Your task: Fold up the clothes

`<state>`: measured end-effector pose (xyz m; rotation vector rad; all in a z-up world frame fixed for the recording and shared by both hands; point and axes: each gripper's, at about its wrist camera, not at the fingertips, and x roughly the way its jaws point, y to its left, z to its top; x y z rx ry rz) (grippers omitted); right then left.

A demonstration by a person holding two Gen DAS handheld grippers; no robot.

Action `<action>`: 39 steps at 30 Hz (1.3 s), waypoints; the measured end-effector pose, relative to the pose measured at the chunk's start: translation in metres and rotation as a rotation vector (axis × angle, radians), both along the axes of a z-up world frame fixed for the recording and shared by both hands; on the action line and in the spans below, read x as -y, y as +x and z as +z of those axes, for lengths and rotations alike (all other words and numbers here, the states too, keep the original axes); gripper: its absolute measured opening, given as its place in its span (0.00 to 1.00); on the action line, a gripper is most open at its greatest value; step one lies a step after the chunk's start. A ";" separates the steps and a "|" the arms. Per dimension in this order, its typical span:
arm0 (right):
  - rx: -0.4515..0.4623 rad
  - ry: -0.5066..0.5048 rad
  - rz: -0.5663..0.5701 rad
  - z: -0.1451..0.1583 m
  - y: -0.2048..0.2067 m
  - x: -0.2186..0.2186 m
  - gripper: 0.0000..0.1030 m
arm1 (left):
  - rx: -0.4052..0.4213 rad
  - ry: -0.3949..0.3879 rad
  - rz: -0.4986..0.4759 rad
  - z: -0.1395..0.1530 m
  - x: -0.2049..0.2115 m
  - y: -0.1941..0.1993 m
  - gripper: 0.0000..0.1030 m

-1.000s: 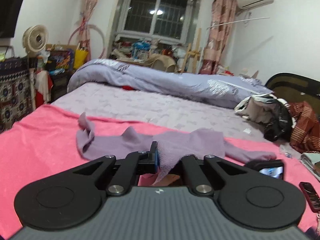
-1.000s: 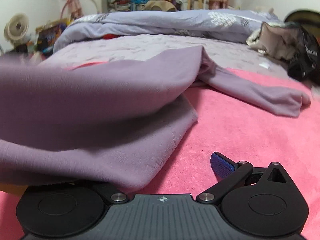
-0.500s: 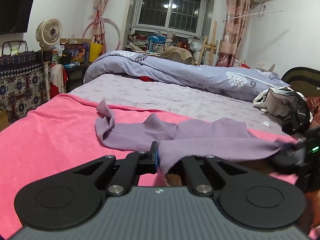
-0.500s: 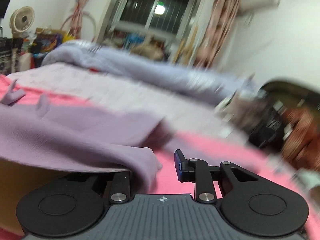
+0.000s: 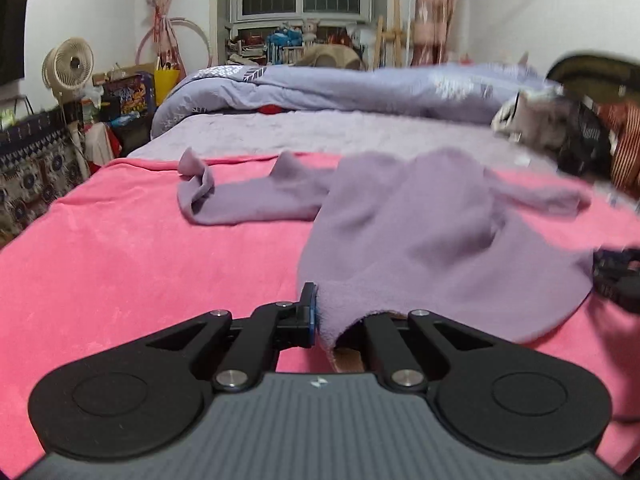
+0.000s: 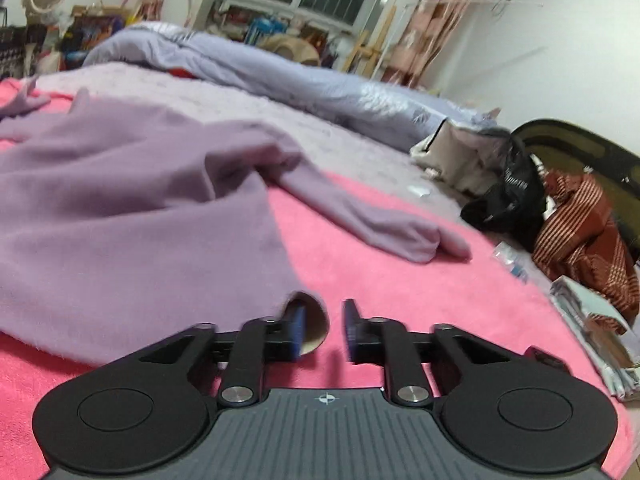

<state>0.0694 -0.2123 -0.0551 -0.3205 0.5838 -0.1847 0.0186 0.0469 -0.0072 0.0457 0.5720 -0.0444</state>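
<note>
A lilac long-sleeved top (image 5: 420, 232) lies on a pink blanket (image 5: 140, 264), its sleeves spread to the left and right. My left gripper (image 5: 324, 316) is shut on the top's near hem; the cloth drapes over and hides its right finger. My right gripper (image 6: 324, 326) is open, low over the blanket at the top's right hem corner (image 6: 120, 240). The corner curls against its left finger (image 6: 298, 328) but is not pinched. The right gripper also shows at the right edge of the left wrist view (image 5: 618, 276).
A rolled lilac duvet (image 5: 360, 88) lies across the far side of the bed. A heap of clothes and a black bag (image 6: 508, 196) sit at the right, with a striped brown garment (image 6: 580, 232) and folded papers (image 6: 596, 328). A fan (image 5: 68, 68) stands at the left.
My right gripper has opened and let go of the hem. The top's lifted front has dropped onto the blanket. Both grippers have come down lower.
</note>
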 end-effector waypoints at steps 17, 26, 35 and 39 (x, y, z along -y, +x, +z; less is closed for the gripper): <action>0.000 -0.223 0.175 -0.013 0.004 -0.008 0.50 | -0.036 0.076 0.009 -0.023 -0.001 0.004 0.14; 0.109 0.041 0.065 0.035 0.001 0.018 0.05 | -0.041 0.081 0.006 -0.030 -0.002 -0.003 0.31; 0.146 0.360 -0.088 0.066 -0.046 0.061 0.05 | -0.001 0.147 -0.010 -0.033 0.009 -0.010 0.51; 0.050 0.367 -0.130 0.042 -0.055 0.072 0.05 | 0.011 0.125 -0.020 -0.033 0.005 -0.011 0.18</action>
